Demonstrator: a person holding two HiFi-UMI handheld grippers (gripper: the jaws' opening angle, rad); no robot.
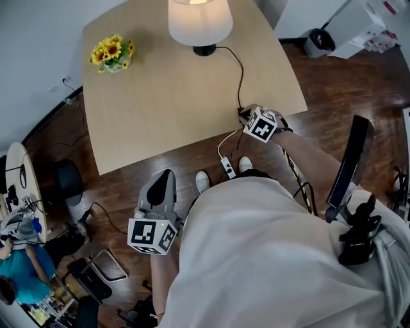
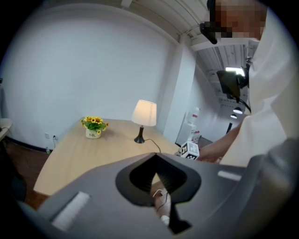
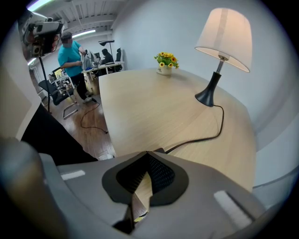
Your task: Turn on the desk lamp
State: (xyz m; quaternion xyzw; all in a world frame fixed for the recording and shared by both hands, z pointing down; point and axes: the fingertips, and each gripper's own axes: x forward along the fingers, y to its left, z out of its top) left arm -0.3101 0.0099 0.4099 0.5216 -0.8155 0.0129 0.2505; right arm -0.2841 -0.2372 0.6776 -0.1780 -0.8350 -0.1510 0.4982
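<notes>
The desk lamp has a white shade (image 1: 200, 19) and a black base (image 1: 204, 50) and stands at the far side of the wooden table (image 1: 160, 109). Its shade (image 3: 225, 33) looks warm and bright. A black cord (image 1: 241, 77) runs from the base to the near table edge. My right gripper (image 1: 245, 114) sits there, its jaws shut, tips (image 3: 147, 153) right against the dark end of the cord (image 3: 205, 137). My left gripper (image 1: 165, 174) hangs shut over the floor, off the table, pointing toward the lamp (image 2: 144, 114). Its jaws (image 2: 155, 155) hold nothing.
A pot of sunflowers (image 1: 113, 52) stands at the table's far left. A white plug strip (image 1: 228, 168) and cable lie on the floor by my shoes (image 1: 202, 181). A black chair (image 1: 349, 166) is at my right. A person in a teal shirt (image 3: 71, 56) stands by other desks.
</notes>
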